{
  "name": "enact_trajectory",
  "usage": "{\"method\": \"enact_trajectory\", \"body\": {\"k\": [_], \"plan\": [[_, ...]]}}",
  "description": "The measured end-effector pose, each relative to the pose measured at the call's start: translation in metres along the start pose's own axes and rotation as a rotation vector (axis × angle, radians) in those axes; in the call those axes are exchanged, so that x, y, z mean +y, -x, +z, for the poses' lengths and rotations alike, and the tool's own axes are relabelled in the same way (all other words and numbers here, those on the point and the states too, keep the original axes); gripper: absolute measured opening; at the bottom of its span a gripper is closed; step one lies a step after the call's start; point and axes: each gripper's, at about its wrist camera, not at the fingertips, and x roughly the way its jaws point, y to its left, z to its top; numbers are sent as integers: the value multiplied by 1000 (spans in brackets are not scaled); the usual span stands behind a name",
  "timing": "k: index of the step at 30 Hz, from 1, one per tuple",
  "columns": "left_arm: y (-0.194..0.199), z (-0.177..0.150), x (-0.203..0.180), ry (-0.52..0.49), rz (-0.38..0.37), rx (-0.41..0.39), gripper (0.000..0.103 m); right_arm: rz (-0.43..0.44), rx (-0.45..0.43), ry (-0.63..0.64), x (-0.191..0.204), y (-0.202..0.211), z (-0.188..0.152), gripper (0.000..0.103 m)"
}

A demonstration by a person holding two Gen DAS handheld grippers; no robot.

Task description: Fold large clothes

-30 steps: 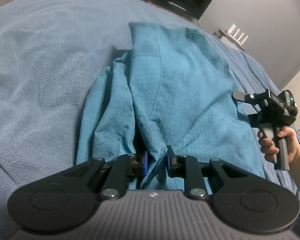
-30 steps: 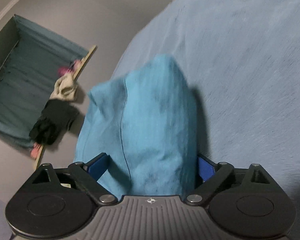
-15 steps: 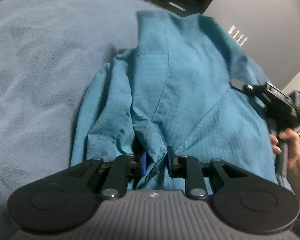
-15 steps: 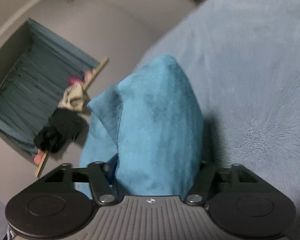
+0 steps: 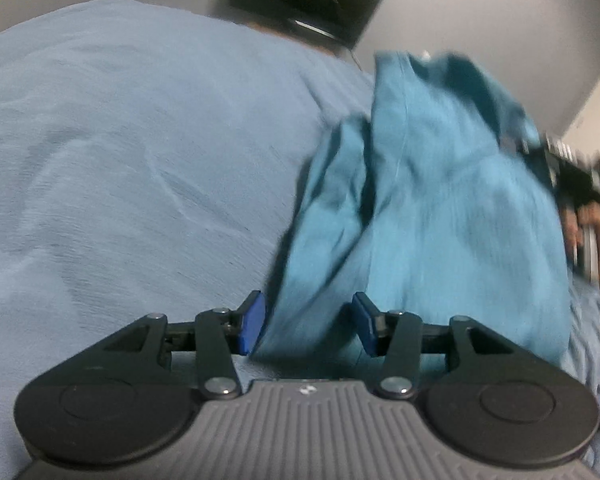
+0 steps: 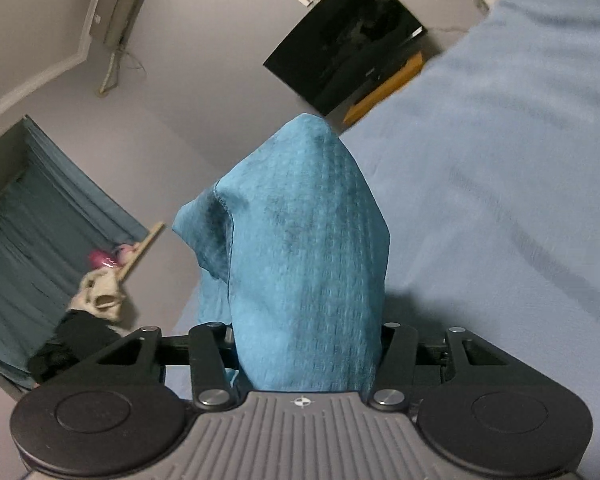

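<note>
A large teal garment (image 5: 440,208) hangs bunched over the light blue bed cover (image 5: 120,168). In the left wrist view my left gripper (image 5: 308,324) is open, its blue pads (image 5: 252,320) spread wide with the cloth's lower edge loose between them. My right gripper (image 5: 576,184) shows blurred at the right edge, held in a hand against the garment's far side. In the right wrist view my right gripper (image 6: 306,340) is shut on a fold of the garment (image 6: 304,248), which rises as a peak and hides the fingertips.
A dark TV (image 6: 348,36) hangs on the grey wall above an orange shelf (image 6: 384,92). A teal fabric bin (image 6: 32,248) with small clothes draped on its rim (image 6: 96,292) stands on the floor at left. The bed cover (image 6: 500,200) fills the right.
My left gripper has opened and let go of the garment. My right gripper has stayed shut on its fold, lifted and tilted up, pulling the garment to the right.
</note>
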Motion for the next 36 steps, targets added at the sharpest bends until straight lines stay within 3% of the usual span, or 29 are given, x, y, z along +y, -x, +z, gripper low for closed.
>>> {"method": "enact_trajectory", "body": {"k": [3,6,9,11,14,17,21,24,27,32,36], "plan": [[-12,-3,-9,-51,12,38,46,-42,36,96,-3,-19,47,56],[-22,-7,-15,-78,19,56,46,-177,66,148,-7,-40,68,73],[-24,-8,-17,-63,12,23,47,-388,82,157,-14,-64,58,87],[-21,-8,-17,-28,-5,-40,47,-454,78,147,-21,-68,47,91],[-18,-5,-16,15,-57,-134,47,-444,17,109,-28,-51,31,95],[-21,0,-16,19,-45,-192,47,-368,-34,37,-41,-9,10,97],[-33,2,-17,25,6,-138,47,-301,5,33,-34,42,-41,98],[-34,0,-17,18,20,-107,47,-294,1,94,-27,89,-74,98],[-26,1,-18,22,24,-161,47,-307,23,202,-6,113,-111,100],[9,7,-18,123,90,-384,47,-331,139,349,27,113,-154,100],[1,8,-35,106,22,-389,51,-425,156,548,55,100,-180,99]]}}
